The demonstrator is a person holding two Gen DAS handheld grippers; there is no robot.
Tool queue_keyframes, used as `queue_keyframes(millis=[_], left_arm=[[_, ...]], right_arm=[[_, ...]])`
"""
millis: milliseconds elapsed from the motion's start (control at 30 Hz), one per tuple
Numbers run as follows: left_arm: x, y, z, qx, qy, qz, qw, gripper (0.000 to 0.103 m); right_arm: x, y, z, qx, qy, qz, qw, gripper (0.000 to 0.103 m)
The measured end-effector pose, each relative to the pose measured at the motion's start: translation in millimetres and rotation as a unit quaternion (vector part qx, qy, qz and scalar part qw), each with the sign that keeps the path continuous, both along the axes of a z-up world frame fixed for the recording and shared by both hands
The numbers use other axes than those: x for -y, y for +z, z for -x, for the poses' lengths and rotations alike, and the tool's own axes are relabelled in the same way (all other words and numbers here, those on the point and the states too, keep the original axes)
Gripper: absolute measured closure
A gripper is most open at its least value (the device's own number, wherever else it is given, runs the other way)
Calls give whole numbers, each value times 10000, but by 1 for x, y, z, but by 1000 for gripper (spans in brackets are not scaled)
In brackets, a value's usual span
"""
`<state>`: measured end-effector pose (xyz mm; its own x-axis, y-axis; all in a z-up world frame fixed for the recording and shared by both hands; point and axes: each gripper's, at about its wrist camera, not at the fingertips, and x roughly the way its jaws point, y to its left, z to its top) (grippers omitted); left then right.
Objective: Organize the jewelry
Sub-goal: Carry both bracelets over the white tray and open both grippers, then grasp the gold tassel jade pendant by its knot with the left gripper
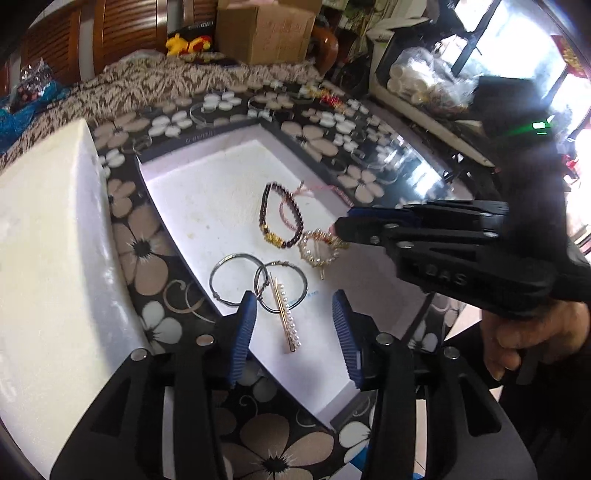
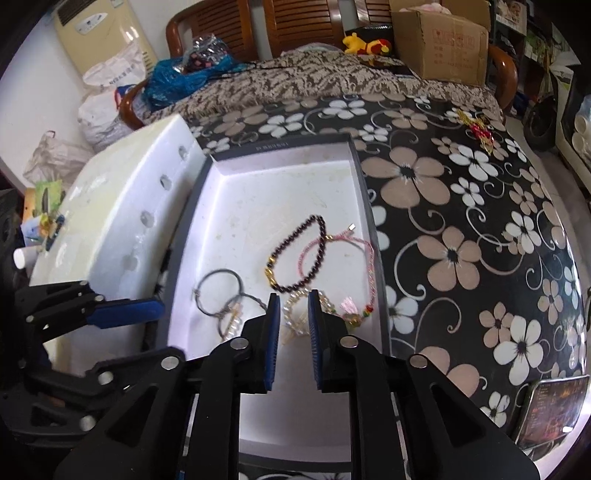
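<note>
A dark-rimmed tray (image 1: 236, 131) (image 2: 295, 142) with a white floor holds the jewelry. A pearl hair clip (image 1: 286, 317) lies across two metal hoops (image 1: 229, 278) (image 2: 218, 291), and my left gripper (image 1: 293, 297) is open just above it, a blue pad on each side. Farther in are a dark bead bracelet (image 1: 282, 218) (image 2: 295, 254), a pink cord bracelet (image 1: 295, 206) (image 2: 354, 258) and a clear-bead bracelet (image 1: 321, 247) (image 2: 295, 317). My right gripper (image 2: 294, 297) (image 1: 341, 225) hovers over the clear-bead bracelet. Its jaws stand a narrow gap apart and its pads are not pressing on anything.
A big white foam block (image 1: 48, 240) (image 2: 122, 206) borders the tray's left side. The flowered tabletop (image 2: 461, 221) carries a red and gold ornament (image 2: 480, 133) and a phone (image 2: 550, 410). A cardboard box (image 1: 264, 29) and chairs stand behind. A person's hand (image 1: 517, 339) holds the right gripper.
</note>
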<state>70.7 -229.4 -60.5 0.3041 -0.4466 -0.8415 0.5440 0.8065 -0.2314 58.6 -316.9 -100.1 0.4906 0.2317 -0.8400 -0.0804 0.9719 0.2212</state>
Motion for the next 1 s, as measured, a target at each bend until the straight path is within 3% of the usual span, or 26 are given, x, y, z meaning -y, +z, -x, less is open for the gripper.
queue_keyframes(millis=[67,200,267,367,567,767,900,1000], left_arm=[[-8,11,3,188,40,-2,9998,49],[-40,36,3,634,233,-22,9977,44],[-63,48,2,840,432,-53,9955,38],[-106,62,-1,1048,815,-139,9911,37],[-211,82,-4,1229,1933,-388,9726,35],[-289,94,0,1188,2970,-167,9473,34],[-297,80,-2,944,2892,-191,9524,36],[-295,68,-12,798,2771,-293,9571,43]], right_arm=[[-2,3,-1,33,-1,-7,10000,85],[-7,8,-2,118,-21,-1,9999,78],[-7,11,-2,172,-67,-40,9998,64],[-4,18,-2,254,-142,-253,9993,59],[-8,34,-1,535,-215,-481,9972,58],[-34,45,-5,718,38,-551,9959,58],[-59,50,-8,775,313,-526,9951,58],[-80,53,-8,841,547,-520,9936,58]])
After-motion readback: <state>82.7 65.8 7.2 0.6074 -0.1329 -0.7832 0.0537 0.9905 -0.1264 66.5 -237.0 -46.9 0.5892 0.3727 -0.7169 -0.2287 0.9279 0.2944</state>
